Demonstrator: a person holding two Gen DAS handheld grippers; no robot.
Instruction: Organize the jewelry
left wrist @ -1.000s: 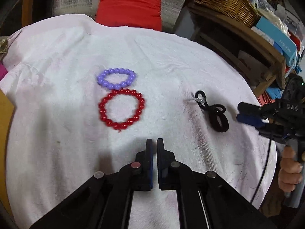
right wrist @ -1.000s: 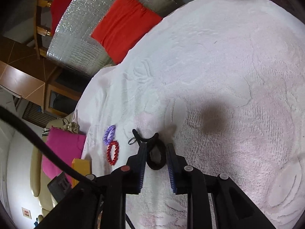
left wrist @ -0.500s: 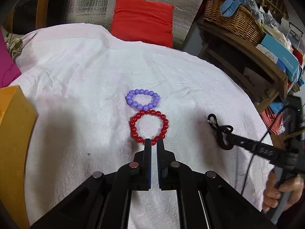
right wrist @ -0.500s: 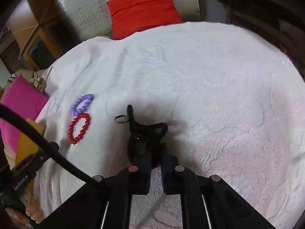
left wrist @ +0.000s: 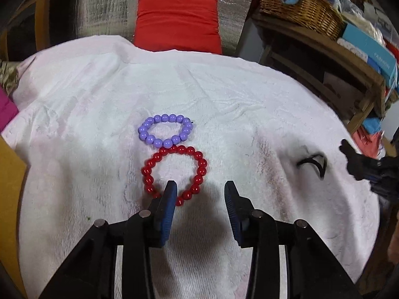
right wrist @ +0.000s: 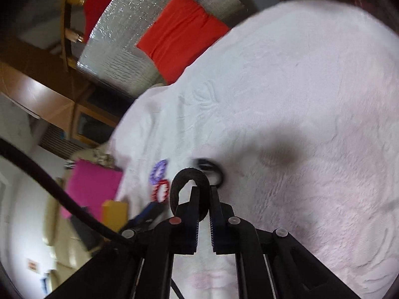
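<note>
A purple bead bracelet (left wrist: 165, 131) lies on the white cloth (left wrist: 224, 94), touching a red bead bracelet (left wrist: 174, 174) just in front of it. My left gripper (left wrist: 199, 186) is open, its left finger over the red bracelet's near rim. My right gripper (right wrist: 204, 191) is shut on a black fabric band (right wrist: 185, 182) and holds it above the cloth; it shows at the right edge of the left wrist view (left wrist: 359, 164). A blurred black strand (left wrist: 313, 163) trails from the band over the cloth. Both bracelets show small in the right wrist view (right wrist: 159, 179).
A red cushion (left wrist: 177, 23) against silver foil lies behind the cloth. A wooden shelf (left wrist: 324, 47) with a wicker basket (left wrist: 299, 2) and boxes stands at the right. A pink item (right wrist: 92, 186) and a yellow box (right wrist: 113, 214) sit at the left.
My left gripper has opened and moved onto the red bracelet. My right gripper has lifted the black band off the cloth.
</note>
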